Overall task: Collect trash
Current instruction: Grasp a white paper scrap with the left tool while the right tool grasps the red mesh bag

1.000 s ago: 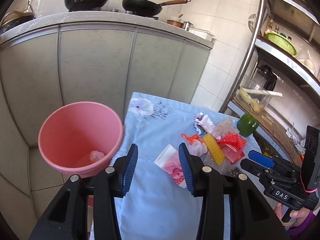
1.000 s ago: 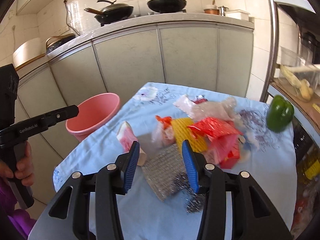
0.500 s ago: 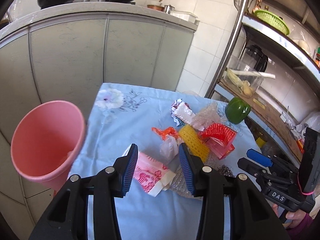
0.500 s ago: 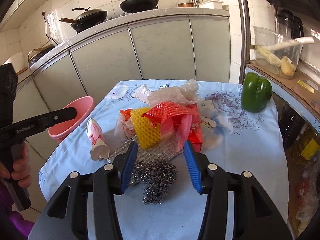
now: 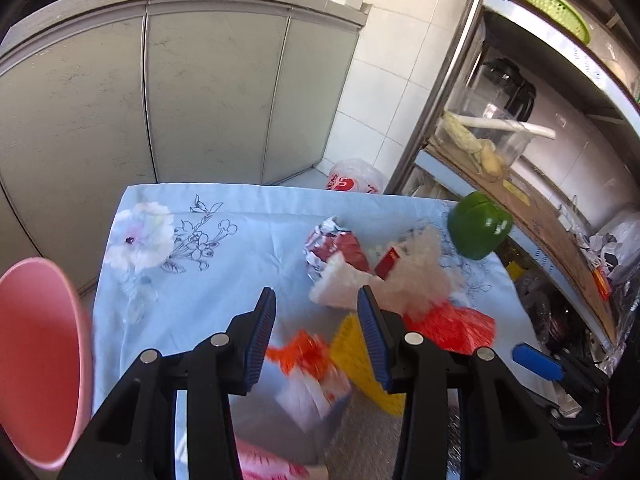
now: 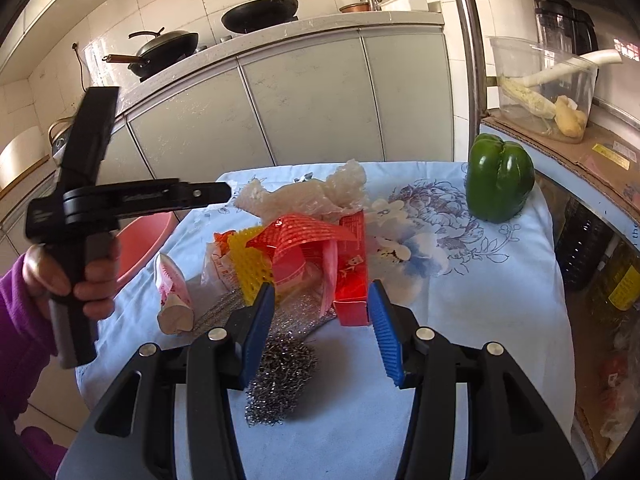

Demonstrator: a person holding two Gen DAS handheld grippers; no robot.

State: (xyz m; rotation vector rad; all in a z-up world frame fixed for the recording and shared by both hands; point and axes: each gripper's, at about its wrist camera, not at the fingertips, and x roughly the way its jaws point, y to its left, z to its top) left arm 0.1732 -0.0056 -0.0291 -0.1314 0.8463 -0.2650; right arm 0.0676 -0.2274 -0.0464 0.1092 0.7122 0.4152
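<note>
Your right claw (image 6: 322, 330) hangs low over the counter (image 6: 460, 300) with its jaws spread and nothing between them; just beneath and slightly left of its gap lies the steel wool scourer (image 6: 280, 376), the nearest loose piece to you. Straight ahead, touching the far side of that gap, stands the red carton (image 6: 352, 276), leaning in the heap with its long axis running away from you. To its left sit the yellow mesh pad (image 6: 244, 264), the red mesh sheet (image 6: 300, 232) draped over the pile, and the pink-printed wrapper (image 6: 172, 292) at the heap's left edge. Behind them the crumpled clear plastic (image 6: 312, 196) rises at the back of the pile. Your left claw (image 5: 316, 340) is also spread and empty, poised above the heap from the other side, with the orange-and-white wrapper (image 5: 308, 376) directly under its gap and the foil snack bag (image 5: 332, 248) farther ahead. The pink bucket (image 5: 40, 360) sits off the counter's left edge, right beside the left claw and well apart from the right one. So I judge that the left hand has the shorter carry to the bucket, and the wrapper under it looks like the easiest pick, taken by dropping straight down. The green pepper (image 6: 500, 180) at the far right corner is well apart from the heap and probably not trash.
</note>
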